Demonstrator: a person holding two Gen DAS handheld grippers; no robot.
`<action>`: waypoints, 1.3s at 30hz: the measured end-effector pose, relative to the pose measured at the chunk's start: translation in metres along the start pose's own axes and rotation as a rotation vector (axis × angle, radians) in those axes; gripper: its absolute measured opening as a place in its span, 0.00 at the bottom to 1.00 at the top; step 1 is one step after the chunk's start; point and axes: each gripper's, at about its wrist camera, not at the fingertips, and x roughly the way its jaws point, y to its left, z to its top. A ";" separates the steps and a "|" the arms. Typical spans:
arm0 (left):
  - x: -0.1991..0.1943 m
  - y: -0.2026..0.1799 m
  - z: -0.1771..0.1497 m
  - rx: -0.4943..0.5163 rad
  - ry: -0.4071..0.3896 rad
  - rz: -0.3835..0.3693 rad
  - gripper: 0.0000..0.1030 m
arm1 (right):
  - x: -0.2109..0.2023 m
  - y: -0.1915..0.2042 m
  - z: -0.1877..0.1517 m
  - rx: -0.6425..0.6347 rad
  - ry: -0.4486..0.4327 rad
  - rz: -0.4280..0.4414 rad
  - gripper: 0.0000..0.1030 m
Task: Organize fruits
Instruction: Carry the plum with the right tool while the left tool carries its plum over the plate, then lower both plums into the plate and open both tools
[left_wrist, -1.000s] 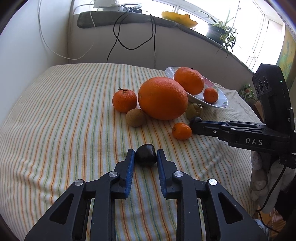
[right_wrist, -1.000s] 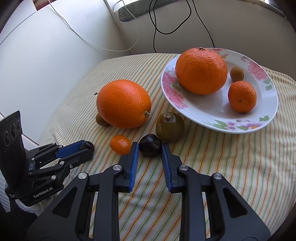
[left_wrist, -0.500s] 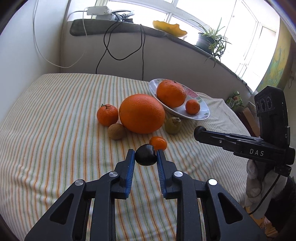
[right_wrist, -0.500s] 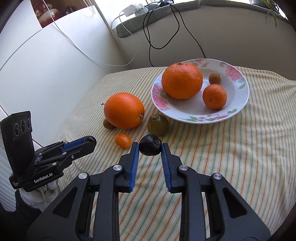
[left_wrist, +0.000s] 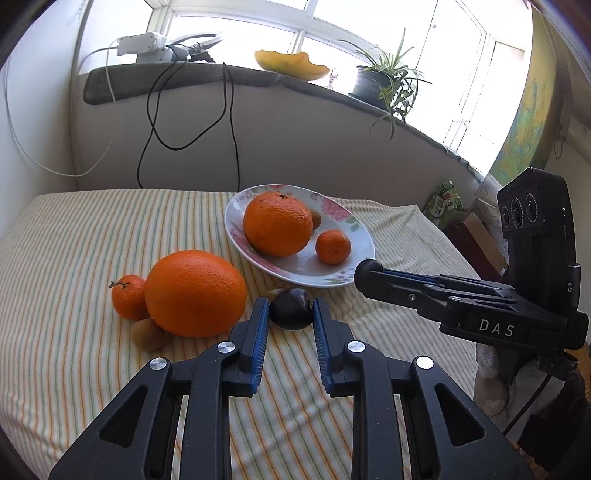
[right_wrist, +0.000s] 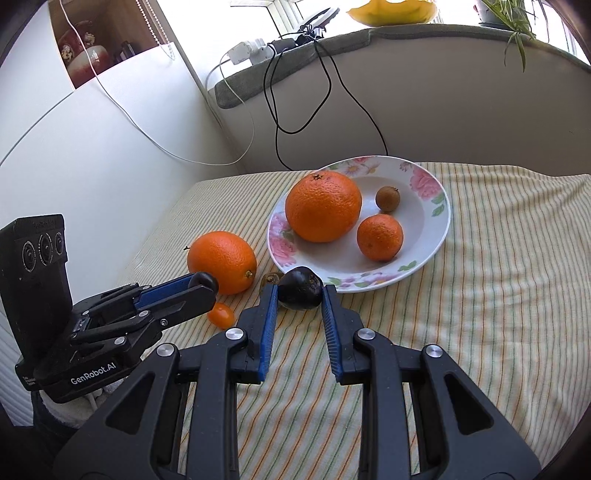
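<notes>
While the left gripper (left_wrist: 289, 310) pinched one dark fruit (left_wrist: 290, 308), the right gripper (right_wrist: 299, 291) pinched another dark fruit (right_wrist: 300, 288) near the plate (right_wrist: 439, 206).

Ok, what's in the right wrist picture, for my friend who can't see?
The right hand-held gripper grips a dark fruit near a flowered plate on striped cloth. The plate holds a big orange, a small orange and a brown fruit.
</notes>
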 end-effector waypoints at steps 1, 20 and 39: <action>0.003 -0.003 0.002 0.003 0.000 -0.001 0.22 | 0.001 -0.002 0.002 0.002 -0.001 -0.002 0.25; 0.047 -0.015 0.023 0.049 0.025 0.029 0.22 | 0.027 -0.027 0.019 0.028 0.019 -0.017 0.25; 0.046 -0.012 0.030 0.041 0.001 0.068 0.39 | 0.031 -0.027 0.021 0.003 0.010 -0.047 0.26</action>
